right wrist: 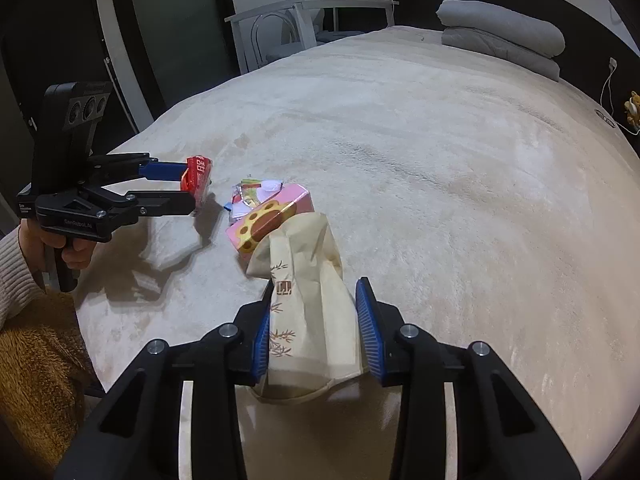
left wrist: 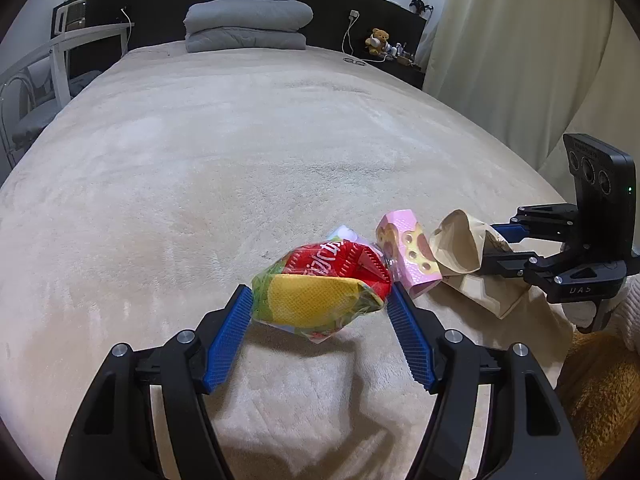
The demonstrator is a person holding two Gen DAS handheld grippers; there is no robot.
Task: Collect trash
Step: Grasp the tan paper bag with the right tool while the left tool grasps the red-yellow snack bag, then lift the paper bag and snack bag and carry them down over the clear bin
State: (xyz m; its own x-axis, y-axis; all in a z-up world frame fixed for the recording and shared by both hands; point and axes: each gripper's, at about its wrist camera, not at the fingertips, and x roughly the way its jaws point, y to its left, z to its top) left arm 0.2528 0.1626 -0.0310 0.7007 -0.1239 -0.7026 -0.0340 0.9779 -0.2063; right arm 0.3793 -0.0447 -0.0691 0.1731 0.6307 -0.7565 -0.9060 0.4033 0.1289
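Trash litters a beige blanketed bed (left wrist: 240, 152) in a bedroom: left gripper (left wrist: 320, 312) pinches the red-yellow snack bag (left wrist: 320, 292), right gripper (right wrist: 314, 332) pinches the beige paper bag (right wrist: 308, 300), pink box (right wrist: 272, 216) between them.

On the bed (left wrist: 240, 152), near its foot edge, the snack bag (left wrist: 320, 292) lies left of the box (left wrist: 408, 256); the paper bag (left wrist: 460, 248) lies right of it, touching. Folded bedding (left wrist: 248, 26) sits at the head.
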